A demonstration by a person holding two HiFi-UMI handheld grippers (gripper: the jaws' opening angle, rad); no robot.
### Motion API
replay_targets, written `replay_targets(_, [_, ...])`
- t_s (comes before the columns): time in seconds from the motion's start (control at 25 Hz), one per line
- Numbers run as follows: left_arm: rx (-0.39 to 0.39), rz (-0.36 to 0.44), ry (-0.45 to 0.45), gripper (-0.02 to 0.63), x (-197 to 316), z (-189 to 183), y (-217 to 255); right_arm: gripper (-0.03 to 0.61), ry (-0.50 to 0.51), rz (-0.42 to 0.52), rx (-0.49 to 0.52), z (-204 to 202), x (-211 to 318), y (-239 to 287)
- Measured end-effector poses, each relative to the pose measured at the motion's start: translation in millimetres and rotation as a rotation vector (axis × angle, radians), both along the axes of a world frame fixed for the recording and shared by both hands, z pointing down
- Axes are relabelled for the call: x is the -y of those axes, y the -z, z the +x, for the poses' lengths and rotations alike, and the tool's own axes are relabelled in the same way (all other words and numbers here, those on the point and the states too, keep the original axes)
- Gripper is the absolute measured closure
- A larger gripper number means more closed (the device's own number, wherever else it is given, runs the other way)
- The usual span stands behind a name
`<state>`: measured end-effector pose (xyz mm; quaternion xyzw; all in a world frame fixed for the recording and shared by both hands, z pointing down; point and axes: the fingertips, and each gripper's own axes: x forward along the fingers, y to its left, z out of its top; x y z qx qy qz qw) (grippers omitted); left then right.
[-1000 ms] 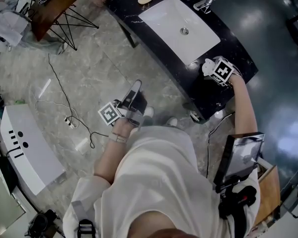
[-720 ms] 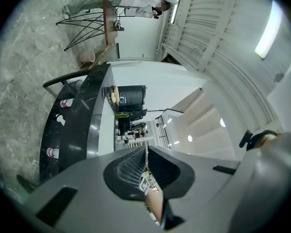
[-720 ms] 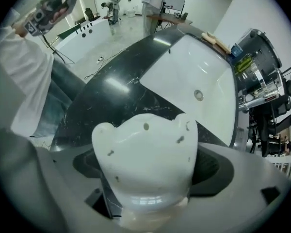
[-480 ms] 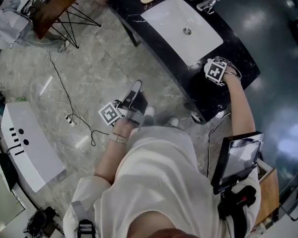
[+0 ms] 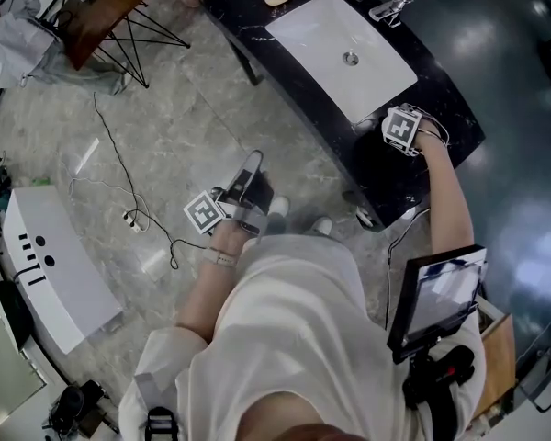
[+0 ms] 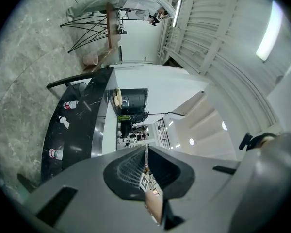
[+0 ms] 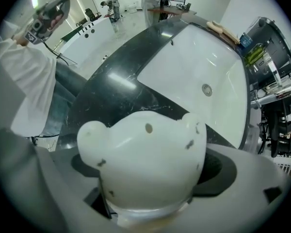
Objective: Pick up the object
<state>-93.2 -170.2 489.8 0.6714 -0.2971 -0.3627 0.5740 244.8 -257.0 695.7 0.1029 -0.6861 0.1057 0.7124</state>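
Figurine [image 7: 143,161] lifted yet, or is it on the worktop [image 7: 111,86]?

On the worktop, as far as I can judge. It is a white, rounded figurine with dark spots on a clear base [image 7: 145,216]. In the right gripper view it fills the lower middle of the frame, with the black marble behind it and the white basin [image 7: 199,76] beyond.

And the right gripper [image 5: 402,129]?

It points down over the figurine at the right of the head view. Its fingers [image 7: 218,168] have just been opening and stand wide, one on each side of the figurine. I see no pad pressing on it. So the reach looks done, and closing and lifting are left.

The left gripper [image 5: 252,165]?

It is out over the floor [image 5: 165,127] in the middle of the head view, well apart from the worktop. Its own view shows its fingers [image 6: 126,171] together, with only a thin seam between them and nothing held.

What can't you make out?

In the head view the marker cube [image 5: 404,127] covers the figurine, so its spot there is hidden. In the right gripper view the gripper body cuts off the base's lower edge. The figurine also blocks the places where pads would meet its sides, so I can't rule out a light touch. Which animal it depicts, if any, I cannot tell.
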Motion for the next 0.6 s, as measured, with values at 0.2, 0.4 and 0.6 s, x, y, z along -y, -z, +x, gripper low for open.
replay_targets(0.2, [0.001,0.005,0.01,0.606,-3,-6,2,0.08,-0.016,0.005,-0.004,1,-1,0])
replay_targets(0.4, [0.002,-0.001,0.028,0.607,-12,-17,1,0.08,-0.019,0.012,-0.002,0,-5,0])
replay_targets(0.6, [-0.005,0.002,0.042,0.606,-21,-26,3,0.081,-0.061,0.056,0.0,1,-10,2])
